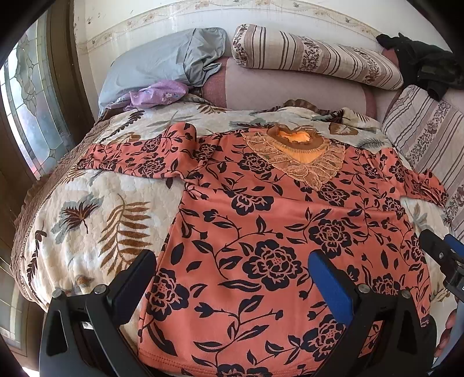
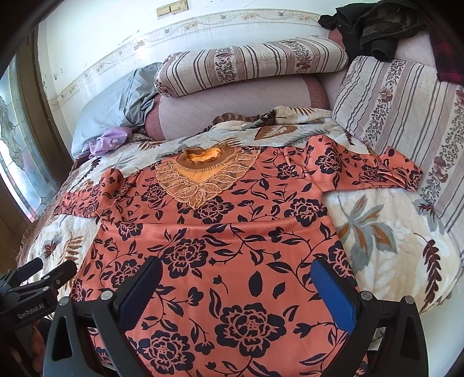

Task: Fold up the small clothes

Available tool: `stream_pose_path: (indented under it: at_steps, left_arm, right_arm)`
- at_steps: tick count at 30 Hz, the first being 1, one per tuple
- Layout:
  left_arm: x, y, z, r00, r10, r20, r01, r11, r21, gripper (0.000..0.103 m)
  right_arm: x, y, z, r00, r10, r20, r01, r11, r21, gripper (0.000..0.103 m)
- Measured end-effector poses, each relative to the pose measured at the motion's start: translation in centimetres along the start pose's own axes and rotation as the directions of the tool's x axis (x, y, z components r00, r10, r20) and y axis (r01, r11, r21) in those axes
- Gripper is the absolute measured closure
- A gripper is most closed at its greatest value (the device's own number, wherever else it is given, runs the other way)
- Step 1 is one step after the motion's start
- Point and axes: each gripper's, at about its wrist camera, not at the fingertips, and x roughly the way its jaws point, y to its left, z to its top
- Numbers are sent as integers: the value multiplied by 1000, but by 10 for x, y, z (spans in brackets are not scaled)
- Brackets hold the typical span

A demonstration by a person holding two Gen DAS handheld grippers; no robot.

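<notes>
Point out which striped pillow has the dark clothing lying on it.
The striped pillow along the right side; the dark clothing drapes over its far end, while the pillow against the wall lies bare.

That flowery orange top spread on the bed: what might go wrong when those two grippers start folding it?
The blouse lies on a soft quilt, so a gripper could pinch the bedding along with the fabric. The left sleeve is already rumpled and may fold in crooked. Both the left gripper and right gripper hang open near the hem, close enough to bump.
</notes>
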Motion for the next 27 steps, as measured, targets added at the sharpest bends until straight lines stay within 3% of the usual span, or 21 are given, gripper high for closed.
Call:
stream_pose_path:
  at_steps: [27]
  left_arm:
    - [5,-2,3,1000,-4,5,4,1000,5,0]
  right_arm:
    - [9,2,0,1000,0,-11,0,1000,-10,0]
